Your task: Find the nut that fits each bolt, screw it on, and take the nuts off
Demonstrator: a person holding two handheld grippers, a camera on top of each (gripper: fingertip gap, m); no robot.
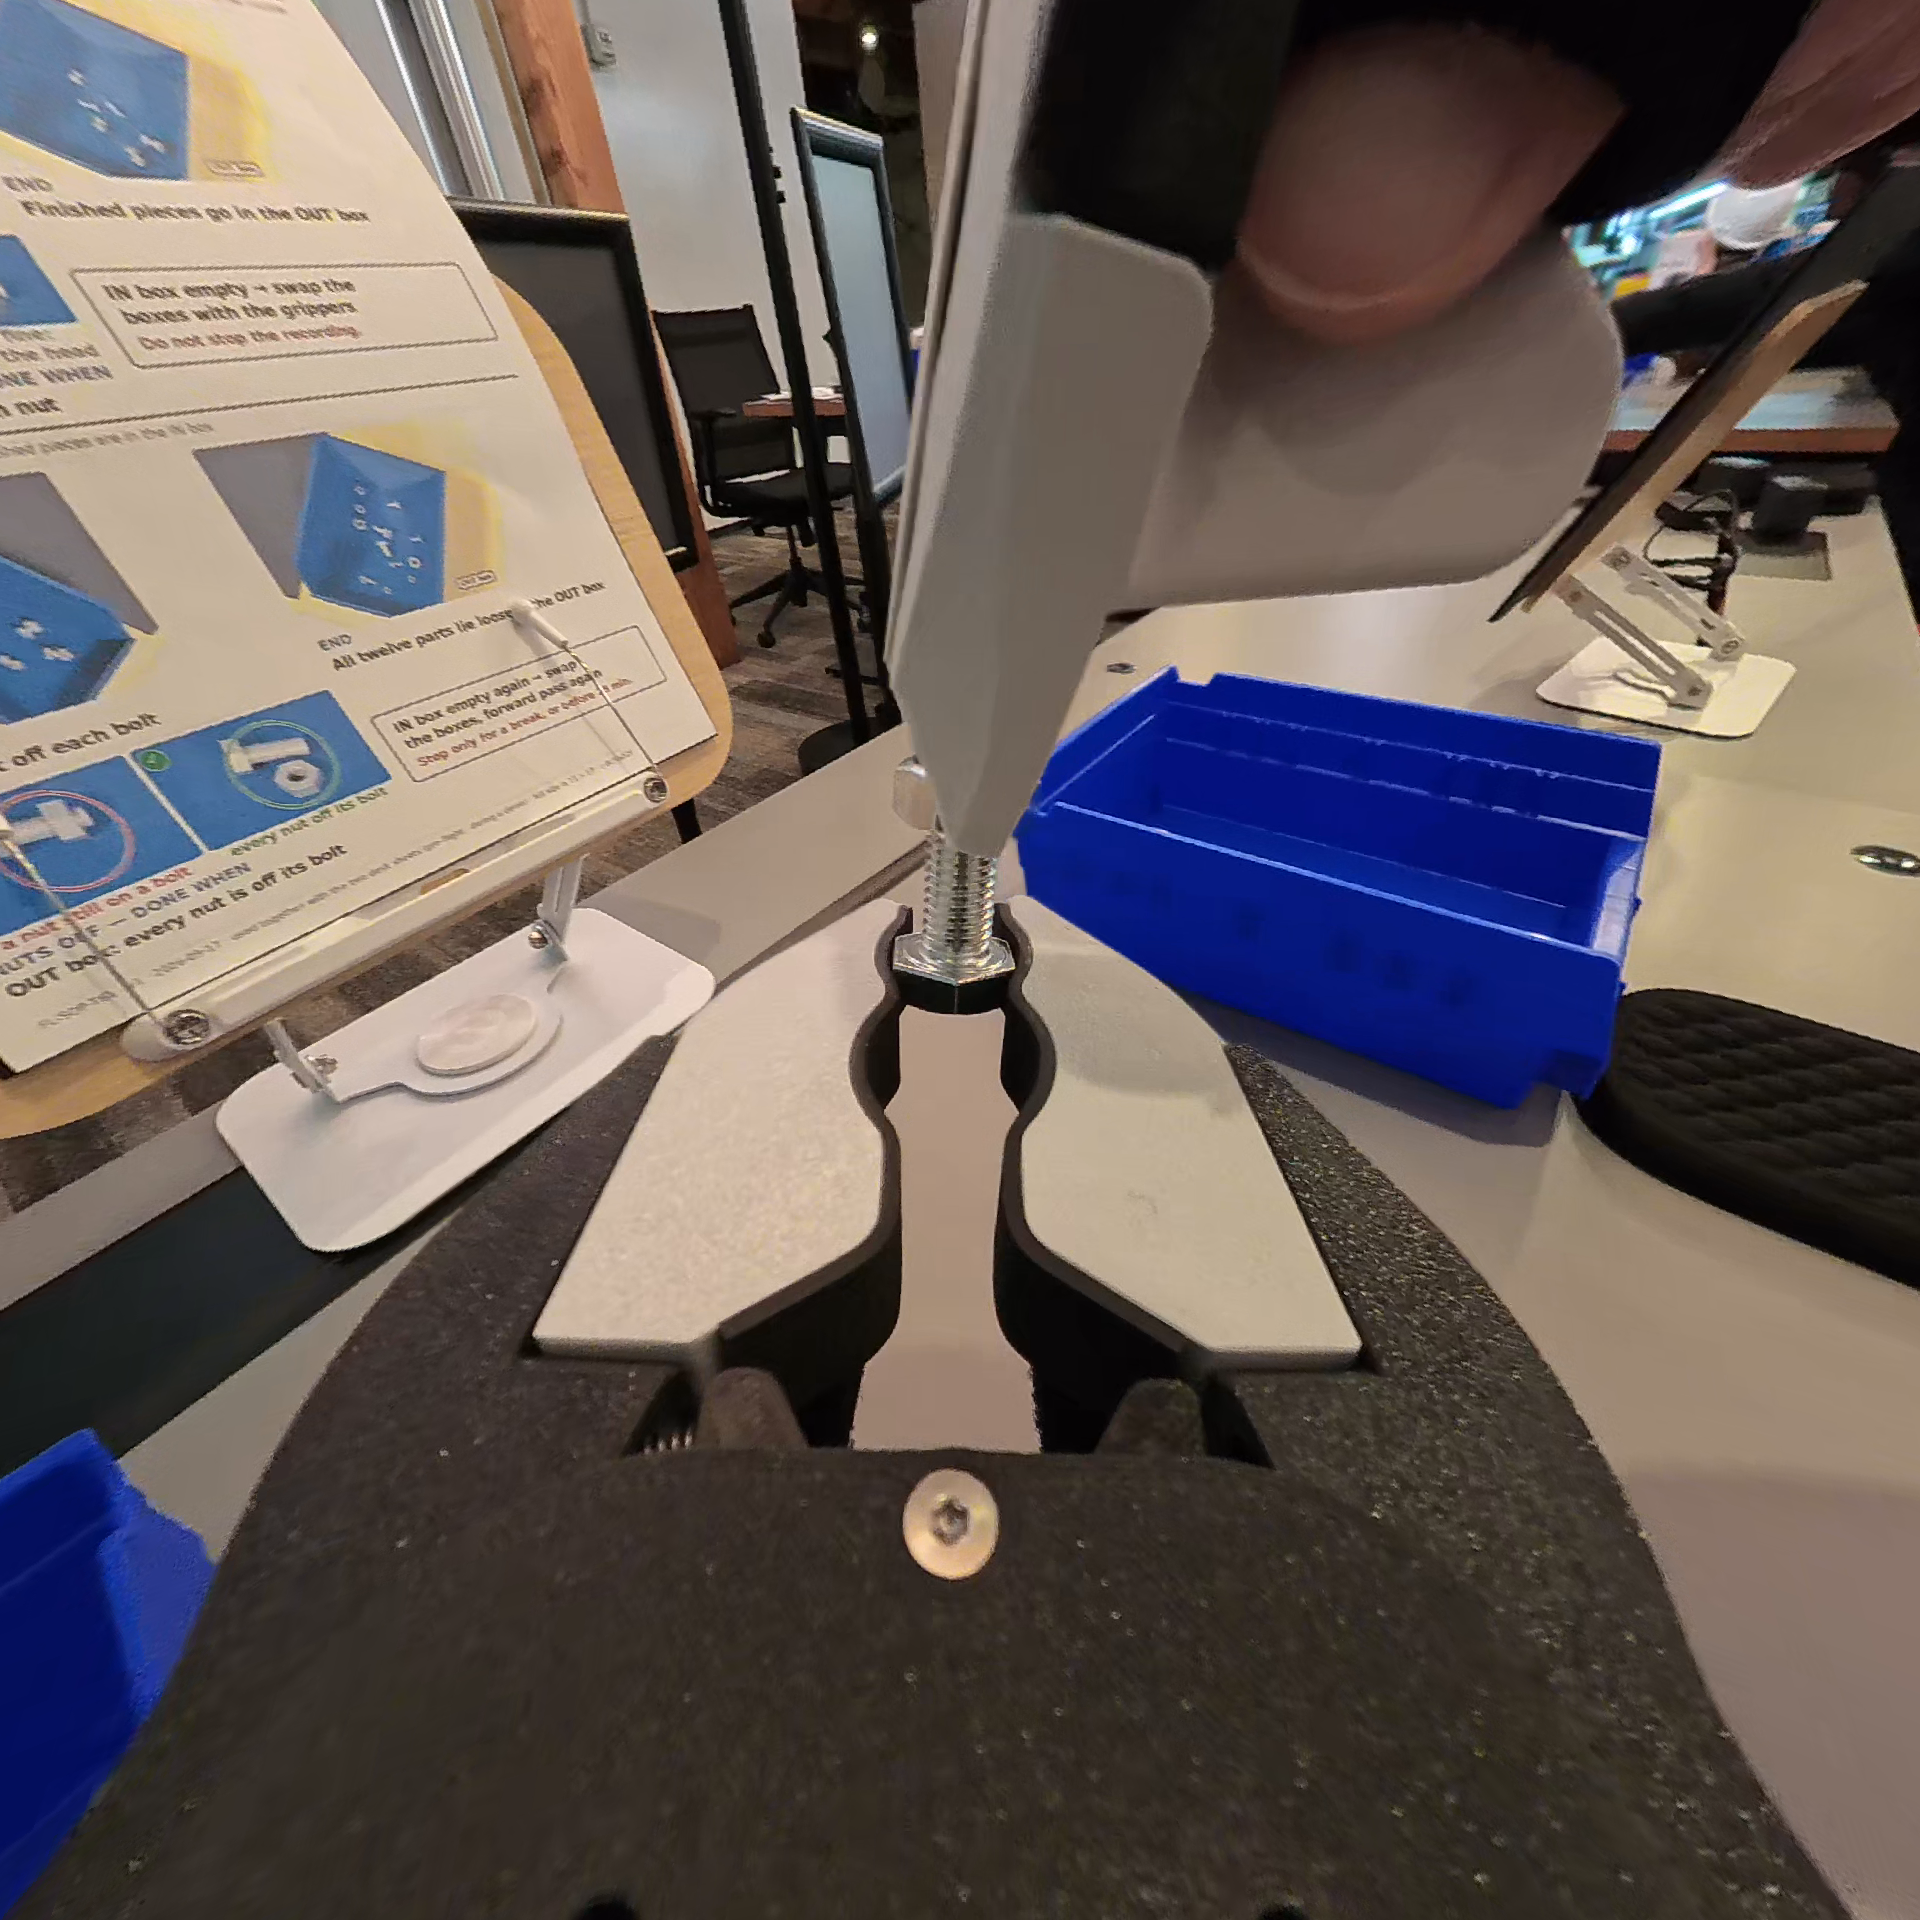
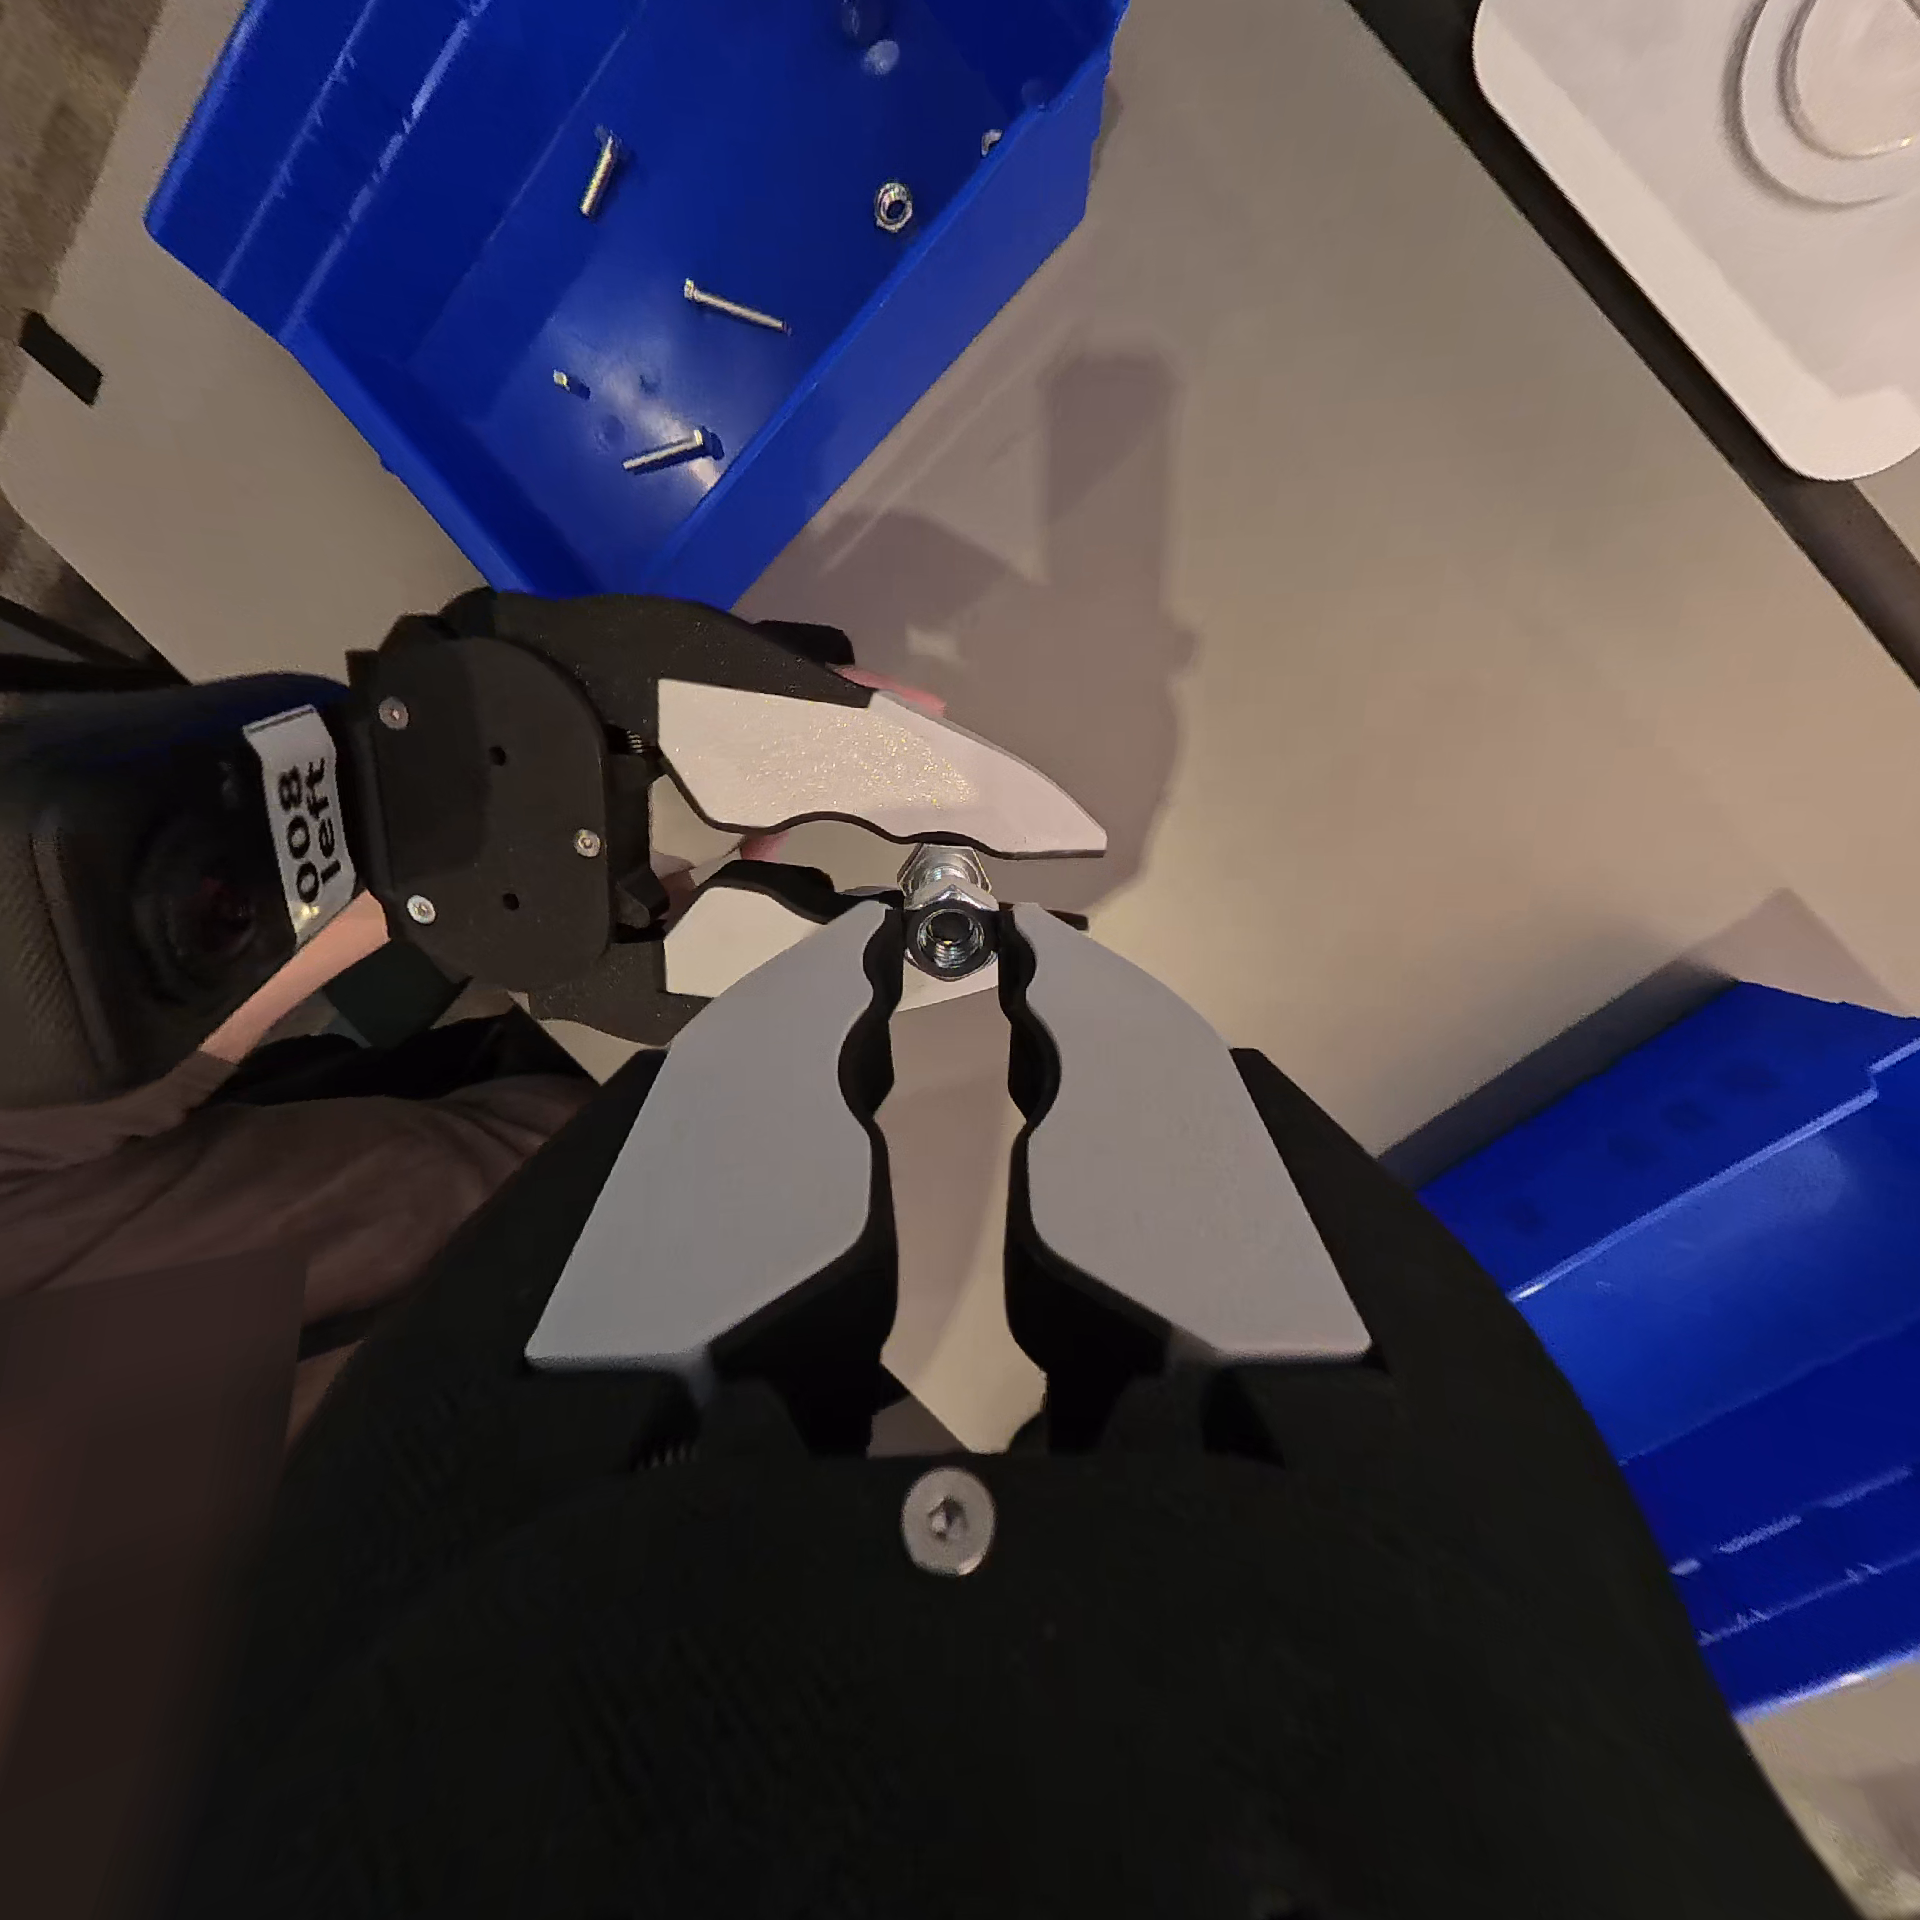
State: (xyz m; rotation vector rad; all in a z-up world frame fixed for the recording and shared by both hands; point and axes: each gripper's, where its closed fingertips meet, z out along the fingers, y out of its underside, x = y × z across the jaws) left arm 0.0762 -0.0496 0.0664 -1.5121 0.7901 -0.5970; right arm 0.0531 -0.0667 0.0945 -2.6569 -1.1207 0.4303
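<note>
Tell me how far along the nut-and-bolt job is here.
Done: no finished pair is visible. In hand: left gripper clamps the bolt by its head, right gripper holds a nut at the bolt's tip. Left: loose bolts and a loose nut wait in the blue bin.

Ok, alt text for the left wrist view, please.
The left claw grips the hex head of an upright silver threaded bolt while the right claw comes down from above onto a small silver nut at its tip. A blue plastic bin sits behind on the grey table.

Left wrist view level across table [image 1: 1714, 1299]; right straight down; both close on bolt [image 1: 956, 894].
</note>
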